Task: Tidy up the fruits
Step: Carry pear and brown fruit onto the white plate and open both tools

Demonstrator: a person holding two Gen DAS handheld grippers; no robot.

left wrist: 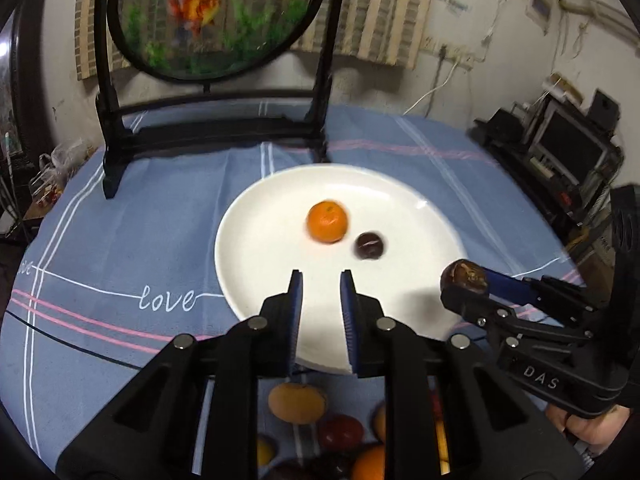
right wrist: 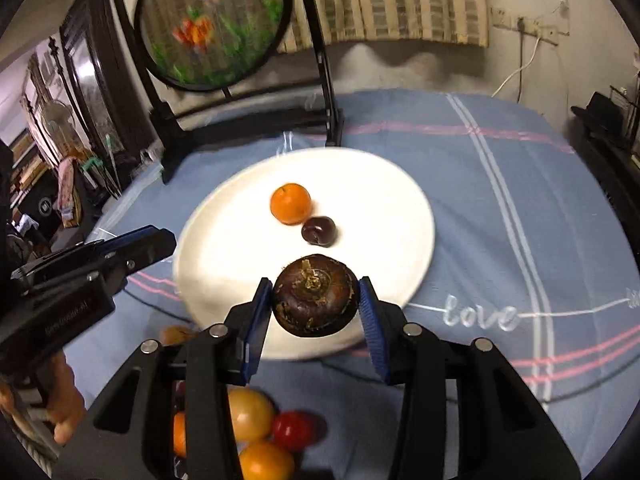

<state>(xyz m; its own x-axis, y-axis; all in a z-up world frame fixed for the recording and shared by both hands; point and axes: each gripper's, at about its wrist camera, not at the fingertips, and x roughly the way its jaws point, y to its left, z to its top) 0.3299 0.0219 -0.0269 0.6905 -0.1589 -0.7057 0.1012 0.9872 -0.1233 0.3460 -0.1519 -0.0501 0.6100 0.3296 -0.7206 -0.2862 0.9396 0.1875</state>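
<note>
- Left wrist view: our left tongs (left wrist: 320,280) are closed down as far as they go with nothing between the pads, hanging over the near rim of the white plate (left wrist: 256,216). Ahead of them on the plate lie a small orange (left wrist: 327,221) and, just beside it, a dark cherry-like fruit (left wrist: 370,245). To their right, the right tongs (left wrist: 466,280) carry a brown bulb (left wrist: 464,274).
- Right wrist view: our right tongs (right wrist: 316,300) grip the brown bulb (right wrist: 315,295) across its widest part, stem stub up, above the near part of the plate (right wrist: 400,200). We judge it firm, light and rough-skinned, so this side grip should hold; its rounded flanks could still roll. More loose fruit (right wrist: 250,414) lies on the table beneath the tongs.
</note>
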